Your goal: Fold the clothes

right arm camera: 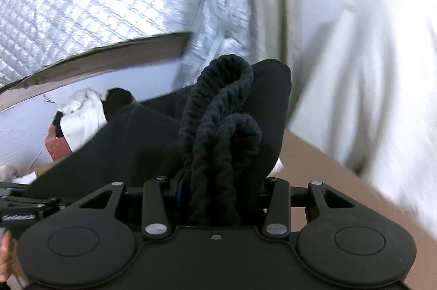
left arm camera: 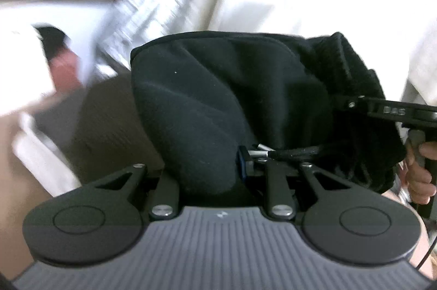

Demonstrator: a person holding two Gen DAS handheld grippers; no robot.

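A black garment (left arm camera: 218, 98) with a ribbed waistband and a drawstring hangs between my two grippers, lifted off the surface. My left gripper (left arm camera: 218, 167) is shut on its smooth fabric, which bulges up in front of the camera. My right gripper (right arm camera: 218, 194) is shut on the bunched ribbed waistband (right arm camera: 218, 126). In the left wrist view the right gripper (left arm camera: 387, 109) shows at the right edge, held by a hand (left arm camera: 420, 169). The fingertips of both grippers are buried in the cloth.
A brown surface (right arm camera: 314, 161) lies below. A pile of white, black and red clothes (right arm camera: 79, 117) sits on a pale sheet to the left. A quilted silver wall (right arm camera: 82, 3) and a cardboard edge (right arm camera: 109, 63) stand behind. The person's white shirt (right arm camera: 368, 71) is at the right.
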